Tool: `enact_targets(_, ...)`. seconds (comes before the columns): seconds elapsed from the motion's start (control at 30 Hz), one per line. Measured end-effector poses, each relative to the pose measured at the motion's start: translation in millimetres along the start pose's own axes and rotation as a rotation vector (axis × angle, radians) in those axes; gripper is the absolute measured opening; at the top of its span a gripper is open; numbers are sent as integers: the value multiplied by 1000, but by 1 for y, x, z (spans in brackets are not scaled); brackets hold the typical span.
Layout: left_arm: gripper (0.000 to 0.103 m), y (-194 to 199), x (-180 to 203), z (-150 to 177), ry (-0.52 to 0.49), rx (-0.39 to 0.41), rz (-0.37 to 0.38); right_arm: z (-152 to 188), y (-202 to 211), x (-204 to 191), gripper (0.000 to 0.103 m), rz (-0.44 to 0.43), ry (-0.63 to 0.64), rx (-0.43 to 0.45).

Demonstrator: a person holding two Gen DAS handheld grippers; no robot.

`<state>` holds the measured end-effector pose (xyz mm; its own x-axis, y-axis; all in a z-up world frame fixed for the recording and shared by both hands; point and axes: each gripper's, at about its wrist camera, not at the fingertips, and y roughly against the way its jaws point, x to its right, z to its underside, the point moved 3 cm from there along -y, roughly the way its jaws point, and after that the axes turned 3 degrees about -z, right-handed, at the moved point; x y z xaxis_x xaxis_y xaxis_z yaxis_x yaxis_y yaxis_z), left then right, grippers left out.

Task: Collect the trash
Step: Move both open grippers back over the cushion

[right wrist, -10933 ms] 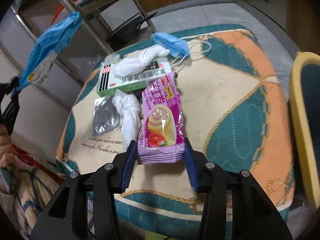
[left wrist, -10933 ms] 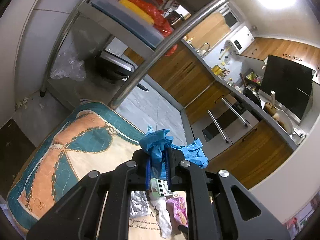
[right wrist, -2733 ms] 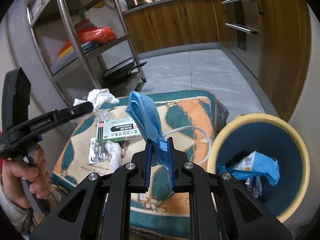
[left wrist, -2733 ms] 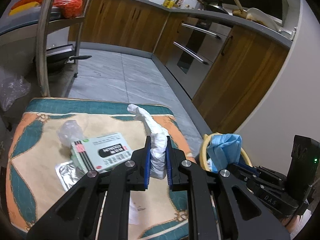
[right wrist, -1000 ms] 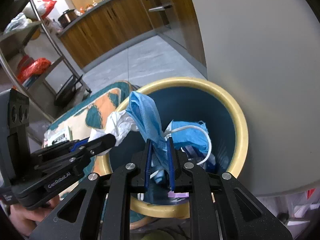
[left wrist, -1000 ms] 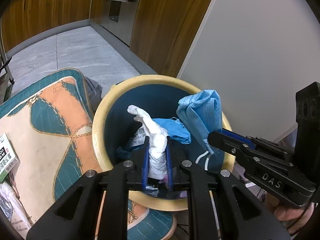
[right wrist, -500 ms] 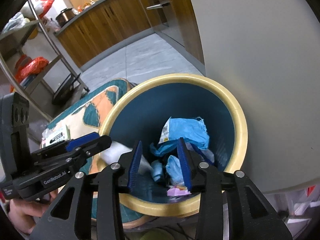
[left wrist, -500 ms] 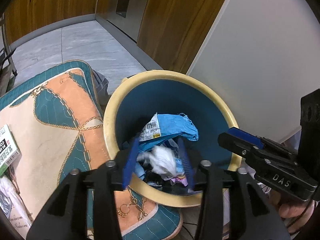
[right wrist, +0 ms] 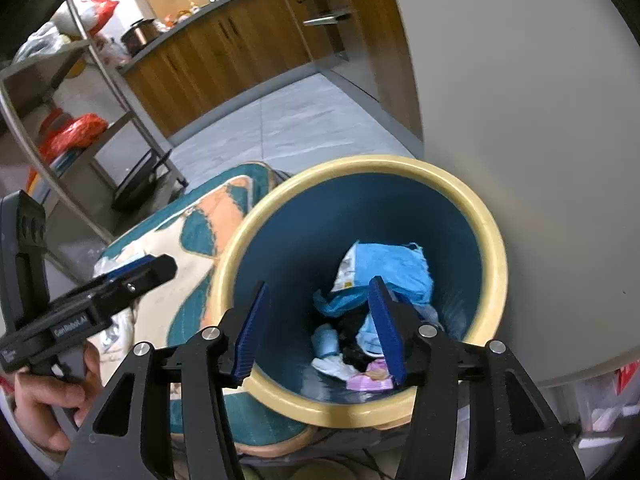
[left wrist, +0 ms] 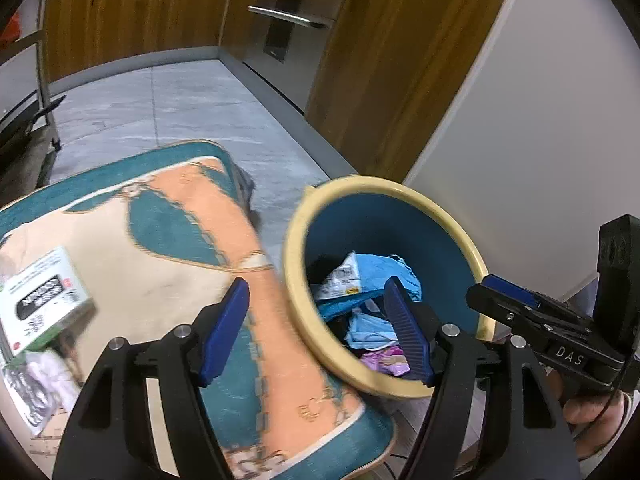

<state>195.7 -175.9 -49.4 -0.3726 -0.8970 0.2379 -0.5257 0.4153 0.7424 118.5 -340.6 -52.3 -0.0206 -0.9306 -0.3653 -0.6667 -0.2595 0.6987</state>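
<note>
**Both hand-held grippers empty above the bin**

The right hand-held gripper (right wrist: 320,322) points steeply down over the round cream-rimmed bin with a dark blue inside (right wrist: 490,236), its blue-padded jaws opening with nothing between them. The left hand-held gripper (left wrist: 316,330) tilts down likewise, straddling the bin's near rim (left wrist: 298,280), one pad over the patterned teal, orange and cream cushion (left wrist: 168,240), the other over the bin; its jaws too are opening and empty.

The trash lies at the bottom of the bin, below both pairs of pads and touching neither: a crumpled light-blue wrapper with a white printed panel (right wrist: 384,268), a pale blue face mask (left wrist: 370,330), white tissue (right wrist: 332,366) and a pink-purple snack packet (right wrist: 370,378).

Only the left wrist view shows the white-and-green box with a black label (left wrist: 40,300) and the silvery foil piece (left wrist: 28,392) lying on the cushion. Only the right wrist view shows the metal shelf rack with red plastic bags (right wrist: 74,134), and bare fingers (right wrist: 44,404) wrapped round the left gripper's handle.
</note>
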Motion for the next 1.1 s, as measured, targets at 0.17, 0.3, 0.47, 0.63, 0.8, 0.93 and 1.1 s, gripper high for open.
enact_targets(0.17, 69, 19, -29, 2, 13, 29, -48, 1, -3, -18, 57, -19, 40, -8)
enact_targets(0.3, 69, 35, -58, 8, 44, 46, -87, 2, -7, -34, 58, -36, 72, -18)
enact_targets(0.47, 69, 50, -88, 17, 65, 52, -138, 5, -12, -59, 59, -68, 118, -33)
enact_targets(0.63, 72, 66, -119, 21, 57, 57, -201, 10, -20, -83, 60, -91, 166, -60)
enact_targets(0.8, 74, 73, -144, 21, 59, 51, -237, 17, -26, -105, 60, -114, 209, -83)
enact_targets(0.93, 79, 74, -163, 19, 32, 32, -258, 24, -33, -125, 62, -130, 253, -108)
enact_targets(1.1, 83, 65, -184, 11, -22, 3, -279, 33, -44, -146, 62, -163, 284, -147)
